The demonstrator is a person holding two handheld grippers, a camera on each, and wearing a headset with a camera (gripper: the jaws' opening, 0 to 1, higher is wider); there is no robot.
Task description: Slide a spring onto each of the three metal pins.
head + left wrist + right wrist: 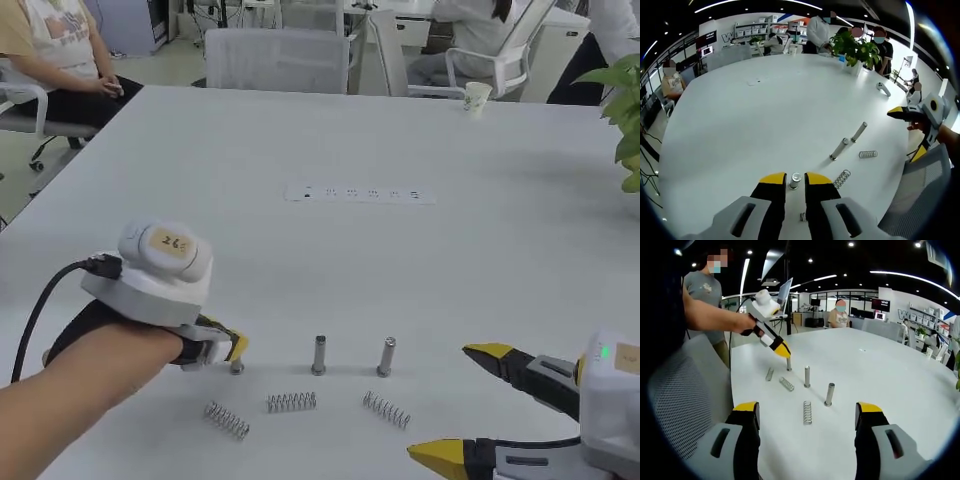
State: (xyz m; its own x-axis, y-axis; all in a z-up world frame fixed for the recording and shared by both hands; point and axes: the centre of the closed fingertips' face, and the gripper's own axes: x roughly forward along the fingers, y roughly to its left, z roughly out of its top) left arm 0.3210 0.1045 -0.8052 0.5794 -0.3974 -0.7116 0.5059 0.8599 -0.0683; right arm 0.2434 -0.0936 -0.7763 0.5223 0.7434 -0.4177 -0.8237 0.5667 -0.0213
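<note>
Three upright metal pins stand in a row on the white table (pixel 300 260): left pin (pixel 237 368), middle pin (pixel 319 355), right pin (pixel 387 357). Three springs lie in front of them (pixel 227 420) (pixel 291 402) (pixel 386 410). My left gripper (pixel 236 348) is closed around the top of the left pin (pixel 795 180), with its yellow tips on either side. My right gripper (pixel 462 403) hovers open to the right of the pins, holding nothing. From the right gripper view (pixel 807 410), the nearest spring (pixel 807 412) and right pin (pixel 829 394) lie just ahead.
A flush socket panel (pixel 360 194) sits mid-table and a paper cup (pixel 477 96) at the far edge. A potted plant (pixel 625 110) stands at the right. Chairs and seated people ring the table. A mesh chair (pixel 685 400) is close behind the near edge.
</note>
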